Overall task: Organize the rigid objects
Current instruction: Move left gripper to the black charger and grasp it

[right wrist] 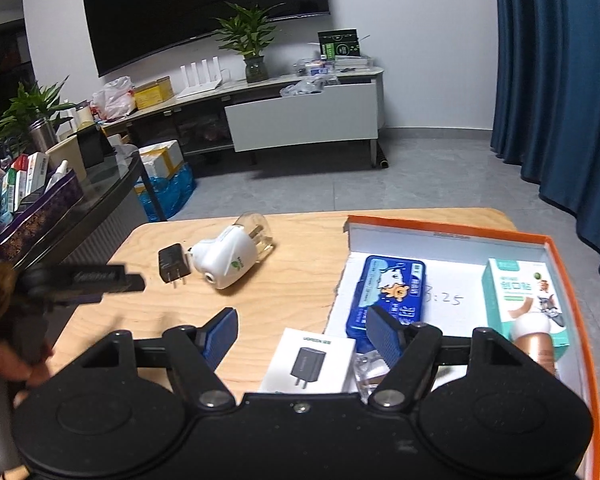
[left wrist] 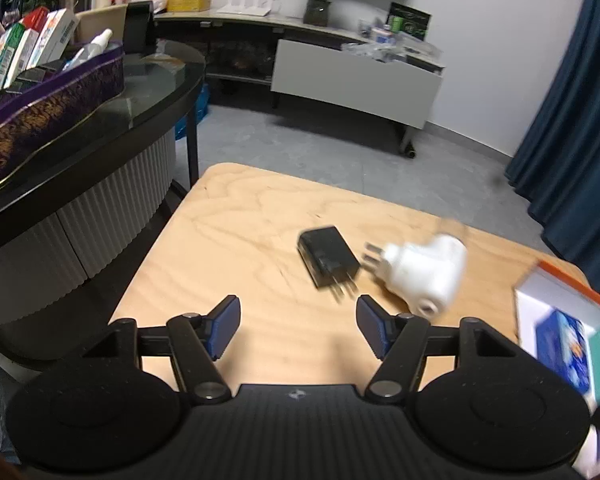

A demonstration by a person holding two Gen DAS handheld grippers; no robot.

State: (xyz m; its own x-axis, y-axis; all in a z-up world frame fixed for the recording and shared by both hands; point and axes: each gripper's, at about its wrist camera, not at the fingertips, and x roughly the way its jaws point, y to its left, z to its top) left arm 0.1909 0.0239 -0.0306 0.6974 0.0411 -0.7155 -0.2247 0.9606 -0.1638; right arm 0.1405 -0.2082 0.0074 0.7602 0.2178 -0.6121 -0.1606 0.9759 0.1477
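1. Clutter sits at the far left: a purple tray (left wrist: 60, 96) of small boxes rests on a dark glass table (left wrist: 160, 92) beside the wooden surface (left wrist: 228, 240).
2. Left hand-held gripper (left wrist: 298, 326) hovers low over the surface with its blue pads (left wrist: 224, 324) spread wide and nothing between them; in the right wrist view it shows blurred at the left edge.
3. Black charger (left wrist: 328, 256) lies flat just ahead of that gripper, prongs pointing back toward it.
4. White plug (left wrist: 424, 272) lies on its side just right of the charger, its prongs close to the charger's; whether they touch cannot be told.
5. Right hand-held gripper (right wrist: 300, 334) is also spread and holds nothing.
6. White carton (right wrist: 310, 362) printed with a charger picture lies on the surface under that gripper, just left of the box.
7. Orange-rimmed box (right wrist: 452, 232) stands open on the surface's right side.
8. Blue tin (right wrist: 392, 292) lies flat in the box's left part.
9. Green-and-white pack (right wrist: 516, 292) lies in its right part, well apart from the tin, with a copper-coloured cylinder (right wrist: 538, 352) just in front.
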